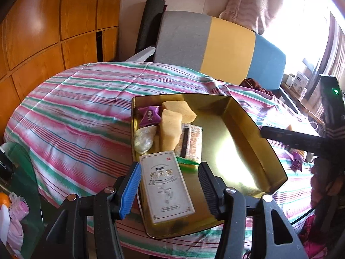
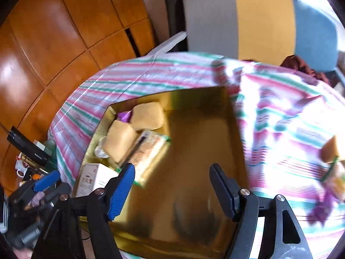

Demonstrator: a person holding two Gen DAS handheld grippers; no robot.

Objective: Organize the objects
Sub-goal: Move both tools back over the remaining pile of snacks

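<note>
A gold tin tray lies on the striped bedspread. In its left part lie two yellow cake blocks, a purple sachet, a clear-wrapped lump, a flat snack packet and a white box. My left gripper is open over the tray's near end, its fingers either side of the white box, blue pad close to it. My right gripper is open and empty above the tray's bare floor. The white box shows at its lower left.
Loose items lie on the bedspread right of the tray: a yellow cake, a packet and a purple sachet. A grey, yellow and blue headboard stands behind. A cluttered side table is at the left.
</note>
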